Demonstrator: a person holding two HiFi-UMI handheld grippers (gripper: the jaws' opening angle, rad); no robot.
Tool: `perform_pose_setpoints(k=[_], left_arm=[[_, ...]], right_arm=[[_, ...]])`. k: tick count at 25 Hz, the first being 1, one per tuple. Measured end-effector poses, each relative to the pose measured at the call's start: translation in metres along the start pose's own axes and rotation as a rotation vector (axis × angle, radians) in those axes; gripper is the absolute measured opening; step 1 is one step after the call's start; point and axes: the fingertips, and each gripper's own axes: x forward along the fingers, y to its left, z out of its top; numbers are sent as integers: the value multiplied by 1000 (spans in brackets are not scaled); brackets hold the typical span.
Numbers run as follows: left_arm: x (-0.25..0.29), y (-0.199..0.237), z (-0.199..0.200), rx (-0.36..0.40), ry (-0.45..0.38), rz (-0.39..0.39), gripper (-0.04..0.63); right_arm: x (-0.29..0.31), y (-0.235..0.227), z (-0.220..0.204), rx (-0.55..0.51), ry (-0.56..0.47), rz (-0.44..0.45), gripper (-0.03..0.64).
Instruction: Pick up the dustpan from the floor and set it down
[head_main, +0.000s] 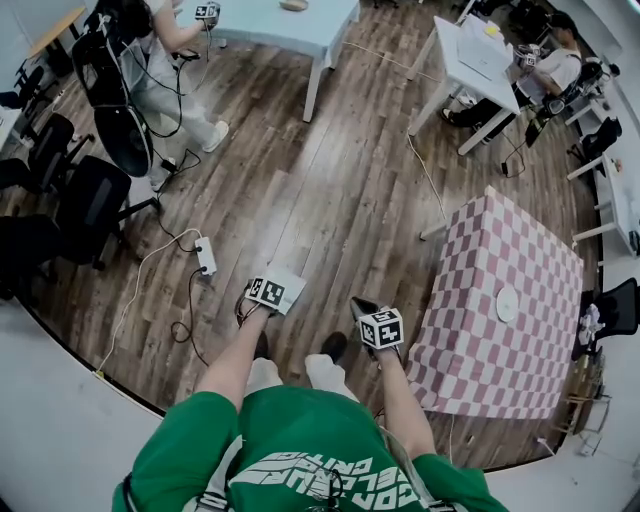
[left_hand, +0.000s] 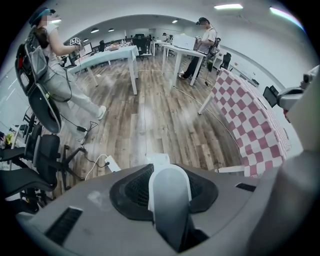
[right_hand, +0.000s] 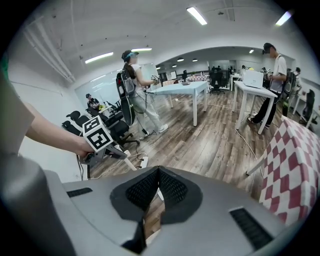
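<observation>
My left gripper (head_main: 272, 292) points steeply down at the wooden floor, just ahead of my feet. Its jaws are shut on a white rounded handle (left_hand: 169, 200), which fills the gap between the black pads. In the right gripper view that white handle (right_hand: 129, 161) runs as a thin rod from the left gripper down toward the floor. Its lower end, and any pan on it, is hidden behind the right gripper's body. My right gripper (head_main: 378, 328) hangs a little to the right beside the checkered table. Its pads (right_hand: 159, 170) meet at the tips with nothing seen between them.
A table with a pink-and-white checkered cloth (head_main: 500, 300) stands close on the right. A white power strip (head_main: 205, 256) and its cables lie on the floor at the left. Black office chairs (head_main: 90, 200) line the left wall. Other people stand by white tables (head_main: 300, 25) farther off.
</observation>
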Motion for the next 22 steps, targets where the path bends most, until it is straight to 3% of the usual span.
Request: perform_pose_setpoints(k=[9,12,15,19,22], left_arm=[[-14,-6,11,68,-73,-26,110],[-30,0,14,79,-102,-3,113],[-39,-2,15,69,-146,-47,117],[-70,9,18,63,-215,-21,124],[-89,5,21,52,-290,-60,124]], right_arm=[[-1,17,-11,-1,-3,16,8],[-5,19,-7,2,-17,12,8],[-9,21,1,-3,-36,6,8],[-12,28,11,-7,-65,-2,8],[-14,36,19,-9,-89,-11,8]])
